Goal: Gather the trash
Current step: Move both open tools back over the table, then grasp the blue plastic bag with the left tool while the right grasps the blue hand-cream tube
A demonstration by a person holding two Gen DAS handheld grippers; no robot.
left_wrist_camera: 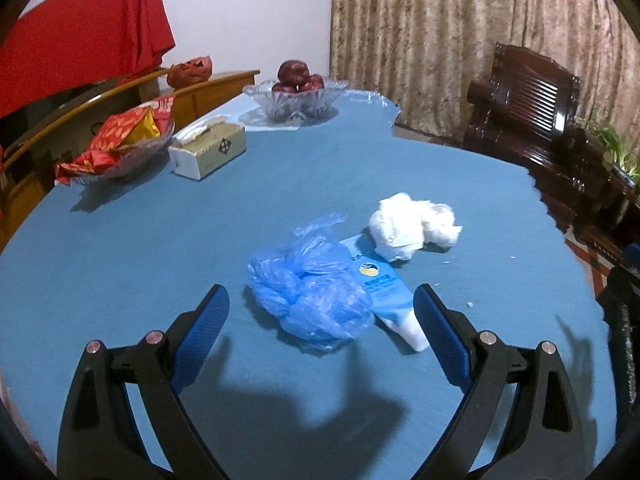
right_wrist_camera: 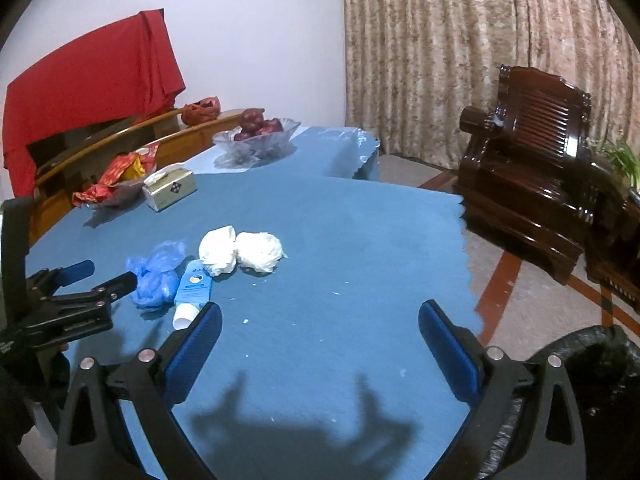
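Note:
A crumpled blue plastic bag (left_wrist_camera: 312,292) lies on the blue table (left_wrist_camera: 200,232), partly over a blue and white tube (left_wrist_camera: 390,292). Two white crumpled tissue wads (left_wrist_camera: 408,228) lie just beyond. My left gripper (left_wrist_camera: 320,304) is open, its fingers either side of the bag and tube, just above the table. In the right wrist view the bag (right_wrist_camera: 156,272), tube (right_wrist_camera: 192,292) and wads (right_wrist_camera: 240,254) lie to the left. My right gripper (right_wrist_camera: 320,324) is open and empty over bare tablecloth. The left gripper (right_wrist_camera: 104,276) shows at the left edge.
A tissue box (left_wrist_camera: 208,150), a glass dish of red wrappers (left_wrist_camera: 116,148) and a glass bowl of red fruit (left_wrist_camera: 296,92) stand at the far left. A black-lined bin (right_wrist_camera: 592,380) sits beside the table's right edge. A dark wooden armchair (right_wrist_camera: 532,184) stands beyond.

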